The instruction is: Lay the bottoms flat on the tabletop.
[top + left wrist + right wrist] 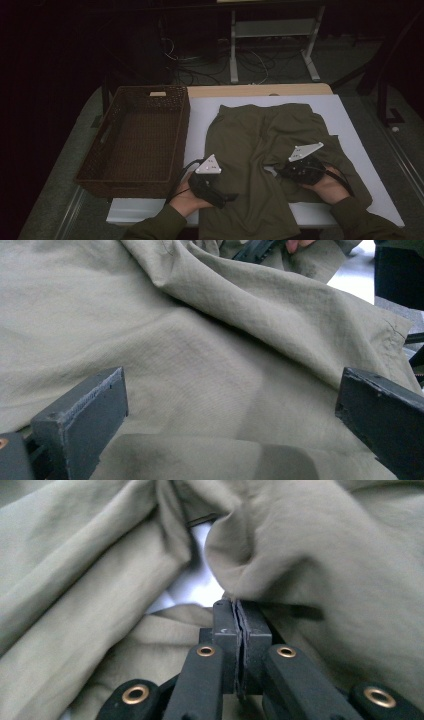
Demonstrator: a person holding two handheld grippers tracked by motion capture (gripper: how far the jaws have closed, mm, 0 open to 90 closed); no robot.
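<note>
On the white table [350, 120], beside a dark woven basket [135, 140] standing at its left, lie olive-green trousers [250, 145], spread with the waistband at the far edge and the legs running toward the person. They look light and thoroughly limp: thin woven cloth that rumples into long soft ridges wherever it is pushed, as the left gripper view shows in the trousers [210, 365] bunched ahead of the jaws. Nothing about them seems fragile or slippery, but a single layer would likely drag the rest along, so a lifted corner will sag and trail.

Near the crotch, where a patch of white table shows between the legs, the right gripper [239, 612] has its jaws pinched flat together at the fabric's edge; a fold appears to be caught at the tips, though how much cloth is truly between them is hard to judge. At the left leg, the left gripper [230, 405] stands wide, its two black jaws well apart over flat cloth and grasping nothing.

Good holds, I judge, would be hems, seams or the waistband, where doubled cloth gives the pads more to bite.
</note>
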